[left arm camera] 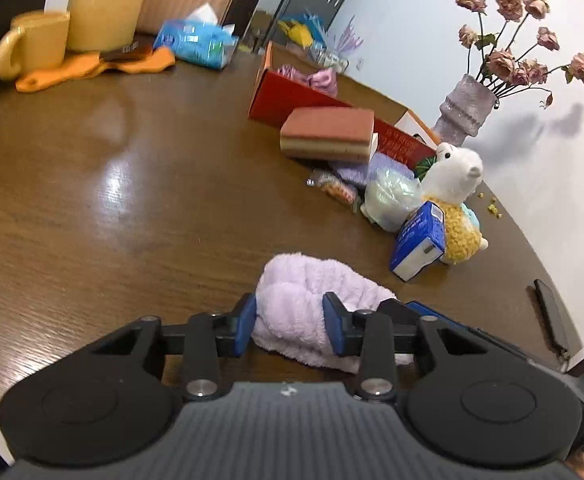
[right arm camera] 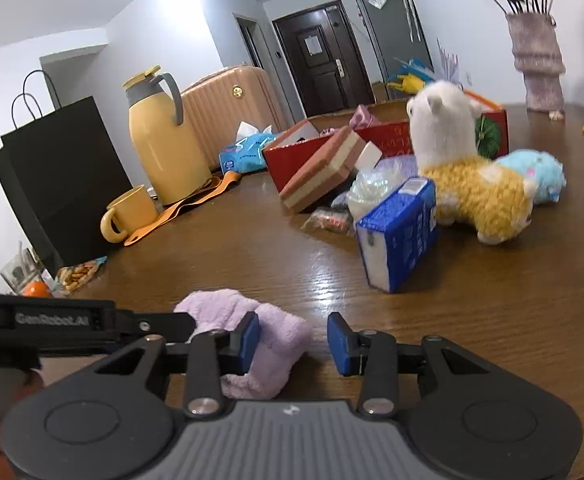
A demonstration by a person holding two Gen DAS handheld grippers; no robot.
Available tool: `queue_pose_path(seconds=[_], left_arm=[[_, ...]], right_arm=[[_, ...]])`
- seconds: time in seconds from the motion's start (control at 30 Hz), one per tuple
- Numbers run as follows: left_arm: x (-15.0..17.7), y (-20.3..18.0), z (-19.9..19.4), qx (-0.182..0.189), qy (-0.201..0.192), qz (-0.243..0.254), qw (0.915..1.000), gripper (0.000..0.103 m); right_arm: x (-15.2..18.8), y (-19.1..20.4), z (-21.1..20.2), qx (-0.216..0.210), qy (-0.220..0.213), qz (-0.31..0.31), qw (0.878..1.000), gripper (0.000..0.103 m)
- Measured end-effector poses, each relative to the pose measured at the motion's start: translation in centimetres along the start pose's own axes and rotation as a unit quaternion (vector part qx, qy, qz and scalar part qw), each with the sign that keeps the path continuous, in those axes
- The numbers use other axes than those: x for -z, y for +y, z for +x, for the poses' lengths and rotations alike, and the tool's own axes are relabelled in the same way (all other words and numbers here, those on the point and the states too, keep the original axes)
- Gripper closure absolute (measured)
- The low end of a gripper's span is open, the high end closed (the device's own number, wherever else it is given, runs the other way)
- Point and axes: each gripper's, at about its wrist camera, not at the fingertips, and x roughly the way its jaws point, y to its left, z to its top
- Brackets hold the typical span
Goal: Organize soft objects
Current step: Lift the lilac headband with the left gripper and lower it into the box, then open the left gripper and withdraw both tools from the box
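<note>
A fluffy lilac cloth (left arm camera: 304,272) lies bunched on the brown table (left arm camera: 131,200) close in front of me. My left gripper (left arm camera: 290,320) is shut on it, both blue pads pressed into its sides. In the right wrist view the same cloth (right arm camera: 219,306) rests against the left pad of my right gripper (right arm camera: 294,340). That gripper's right pad stands clear of the fabric with bare table in the gap, so it is open. A white and yellow alpaca plush (left arm camera: 456,188) stands farther back, and a light blue plush (right arm camera: 536,176) lies behind it.
A red open box (left arm camera: 292,96) stands at the back with a brown and cream sponge block (left arm camera: 328,132) leaning on it. A blue tissue packet (left arm camera: 418,240), a clear bag (left arm camera: 392,196), a vase (left arm camera: 466,108), a phone (left arm camera: 550,312), a yellow mug (left arm camera: 31,44), a yellow jug (right arm camera: 163,140) and a black paper bag (right arm camera: 59,176) ring the table.
</note>
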Motion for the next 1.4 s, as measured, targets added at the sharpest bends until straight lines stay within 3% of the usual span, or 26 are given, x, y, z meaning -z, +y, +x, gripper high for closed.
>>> queue_pose_path(seconds=[0.13, 0.3, 0.4, 0.5, 0.63, 0.7, 0.8, 0.93, 1.0, 1.1, 1.17, 1.23, 1.33, 1.4], left_arm=[[-0.1, -0.3, 0.0, 0.007, -0.004, 0.009, 0.9999, 0.078], [-2.4, -1.5, -0.2, 0.049, -0.024, 0.022, 0.9983, 0.081], [-7.7, -3.4, -0.2, 0.090, -0.065, 0.036, 0.9932, 0.081], [-14.8, -6.3, 1.9, 0.128, -0.077, 0.045, 0.9878, 0.081], [-24.7, -12.0, 9.4, 0.125, -0.071, 0.078, 0.9865, 0.081], [-27.9, -13.7, 15.1, 0.109, -0.047, 0.081, 0.9896, 0.081], [-30.3, -14.1, 23.7, 0.090, 0.004, 0.046, 0.9949, 0.081], [-30.8, -14.0, 33.2, 0.060, 0.082, 0.024, 0.9945, 0.080], [-30.5, -13.8, 35.4, 0.044, 0.094, 0.021, 0.9944, 0.079], [-30.4, -13.5, 37.0, 0.034, 0.106, 0.020, 0.9936, 0.069], [-30.4, -13.2, 37.3, 0.038, 0.115, 0.023, 0.9923, 0.058], [-30.4, -12.3, 36.1, 0.038, 0.106, 0.026, 0.9933, 0.049], [-30.7, -12.4, 32.6, 0.043, 0.072, 0.055, 0.9949, 0.045], [-30.6, -12.7, 29.2, 0.046, 0.039, 0.094, 0.9937, 0.028]], right_arm=[[0.0, -0.1, 0.6, -0.017, 0.013, 0.010, 1.000, 0.089], [-2.1, 0.3, 0.1, -0.017, -0.013, -0.010, 1.000, 0.093], [-6.8, 0.0, -1.0, -0.023, -0.058, -0.045, 0.997, 0.093], [-14.2, -1.2, -1.1, -0.015, -0.096, -0.105, 0.990, 0.093], [-25.2, -5.2, 3.5, 0.018, -0.071, -0.161, 0.984, 0.093], [-29.8, -8.0, 7.9, 0.044, -0.031, -0.172, 0.984, 0.093], [-34.0, -12.9, 15.5, 0.075, 0.043, -0.147, 0.985, 0.093], [-35.2, -17.2, 23.7, 0.130, 0.099, -0.159, 0.974, 0.093], [-35.1, -18.4, 26.5, 0.135, 0.119, -0.167, 0.969, 0.093], [-34.4, -19.2, 28.7, 0.160, 0.135, -0.181, 0.961, 0.089], [-34.0, -19.4, 29.0, 0.177, 0.133, -0.187, 0.957, 0.087], [-33.9, -19.6, 28.9, 0.185, 0.127, -0.185, 0.957, 0.074], [-34.2, -19.7, 27.5, 0.178, 0.114, -0.171, 0.962, 0.069], [-34.7, -19.2, 25.4, 0.174, 0.099, -0.166, 0.966, 0.067]])
